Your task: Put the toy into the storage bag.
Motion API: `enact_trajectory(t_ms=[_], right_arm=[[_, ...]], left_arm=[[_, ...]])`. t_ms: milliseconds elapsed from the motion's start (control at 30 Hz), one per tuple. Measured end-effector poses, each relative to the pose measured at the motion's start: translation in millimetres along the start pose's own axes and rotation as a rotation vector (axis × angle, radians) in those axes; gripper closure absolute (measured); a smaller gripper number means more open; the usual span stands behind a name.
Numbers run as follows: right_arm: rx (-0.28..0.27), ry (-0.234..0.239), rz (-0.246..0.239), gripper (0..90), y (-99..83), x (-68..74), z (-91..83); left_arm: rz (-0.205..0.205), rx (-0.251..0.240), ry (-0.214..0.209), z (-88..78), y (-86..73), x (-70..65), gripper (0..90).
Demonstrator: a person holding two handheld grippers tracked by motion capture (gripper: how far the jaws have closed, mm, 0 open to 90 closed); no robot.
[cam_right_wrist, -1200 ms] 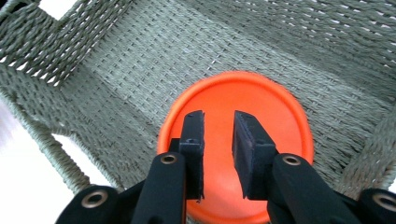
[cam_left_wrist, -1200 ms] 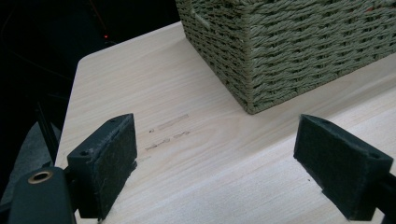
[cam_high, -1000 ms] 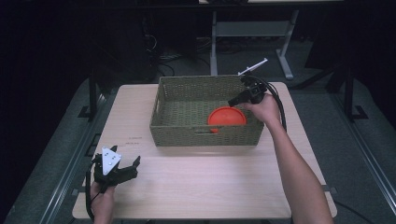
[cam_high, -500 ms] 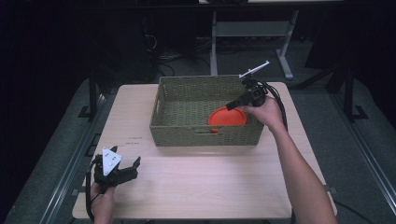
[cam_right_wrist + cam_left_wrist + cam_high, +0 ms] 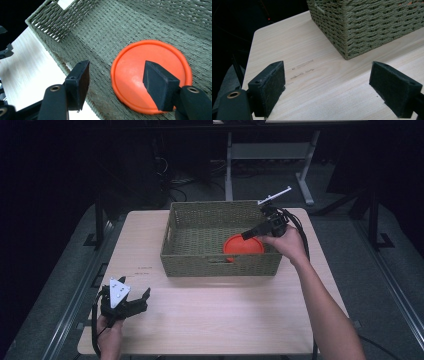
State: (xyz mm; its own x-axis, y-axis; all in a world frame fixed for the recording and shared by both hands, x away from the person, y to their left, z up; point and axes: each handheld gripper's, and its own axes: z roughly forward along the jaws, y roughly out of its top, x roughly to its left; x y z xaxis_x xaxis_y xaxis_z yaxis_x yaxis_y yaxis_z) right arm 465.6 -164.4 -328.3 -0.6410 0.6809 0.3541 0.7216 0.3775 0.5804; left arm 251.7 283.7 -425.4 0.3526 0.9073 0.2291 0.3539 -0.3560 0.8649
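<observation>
Both tongs stand apart with nothing between their pads: the right gripper point(image 5: 248, 234) hangs over the near right corner of the woven basket point(image 5: 200, 220), its jaws having just been opening (the gap is wide now, one pad over the orange disc point(image 5: 150, 75), the other over the basket floor beside it), while the left gripper point(image 5: 332, 85) rests low at the near left of the table point(image 5: 215, 320), released as well and well apart from the basket. That disc lies flat on the basket floor, against the near wall and toward the right end, so I judge the step in hand to be letting it go and coming away cleanly. To do that well, the right hand should lift straight up before it draws back, so that no pad catches the disc's raised rim or the basket's near wall. A sideways drag would likely tip or shove the disc. The left hand has no call to move.
</observation>
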Motion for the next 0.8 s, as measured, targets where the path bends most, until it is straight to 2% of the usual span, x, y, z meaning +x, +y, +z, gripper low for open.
enact_trajectory(t_ms=[200, 400, 800], right_arm=[[-0.004, 0.017, 0.008, 35.1, -5.4, 1.7, -4.5], [-0.037, 0.045, 0.003, 32.2, -8.4, 8.7, -12.1], [-0.036, 0.048, -0.004, 30.9, -18.8, 11.4, -19.4]], left_arm=[[0.001, 0.003, 0.002, -0.3, 0.1, 0.1, 12.8], [0.000, 0.003, 0.004, -0.2, -0.1, 0.7, 12.8], [0.002, 0.004, 0.004, -0.2, -0.1, 0.5, 12.8]])
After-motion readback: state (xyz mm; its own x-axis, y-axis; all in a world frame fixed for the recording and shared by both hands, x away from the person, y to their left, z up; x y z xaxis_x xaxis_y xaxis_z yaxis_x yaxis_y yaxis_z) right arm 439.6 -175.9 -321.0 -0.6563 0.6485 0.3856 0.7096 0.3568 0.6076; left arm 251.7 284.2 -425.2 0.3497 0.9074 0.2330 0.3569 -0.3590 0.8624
